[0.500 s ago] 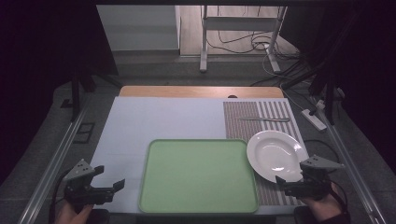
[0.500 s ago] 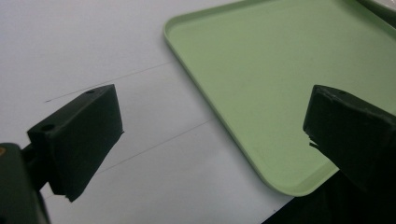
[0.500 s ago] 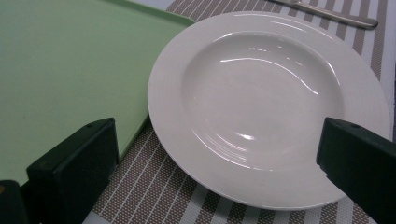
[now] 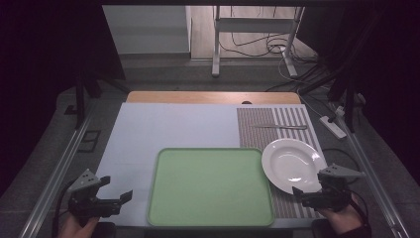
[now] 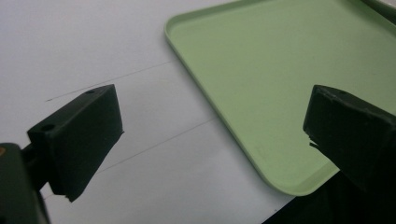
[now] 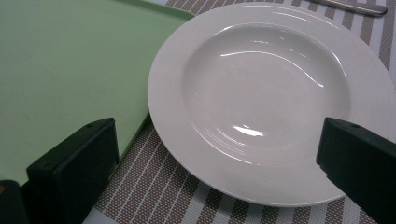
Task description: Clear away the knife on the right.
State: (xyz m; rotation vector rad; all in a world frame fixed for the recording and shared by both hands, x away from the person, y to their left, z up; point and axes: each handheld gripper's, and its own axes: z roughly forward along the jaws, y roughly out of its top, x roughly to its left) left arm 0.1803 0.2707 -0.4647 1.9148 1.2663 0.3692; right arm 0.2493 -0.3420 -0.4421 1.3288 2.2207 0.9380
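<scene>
A pale green tray (image 4: pixel 213 186) lies empty at the front middle of the white table. To its right a white deep plate (image 4: pixel 291 163) rests on a striped placemat (image 4: pixel 262 126), its left rim at the tray's edge. A metal knife (image 4: pixel 280 127) lies on the mat behind the plate. My left gripper (image 4: pixel 124 198) stands open over the white surface just left of the tray (image 5: pixel 261 74). My right gripper (image 4: pixel 298 194) is open just in front of the plate (image 6: pixel 261 98), with the tray (image 6: pixel 60 60) to its left and nothing between its jaws.
A wooden strip (image 4: pixel 213 97) runs along the table's far edge. Metal rails flank the table on both sides. A power strip (image 4: pixel 335 127) and cables lie right of the table, and a stand's legs (image 4: pixel 218 44) rise from the floor beyond.
Both grippers have stayed almost where they were; nothing on the table has moved.
</scene>
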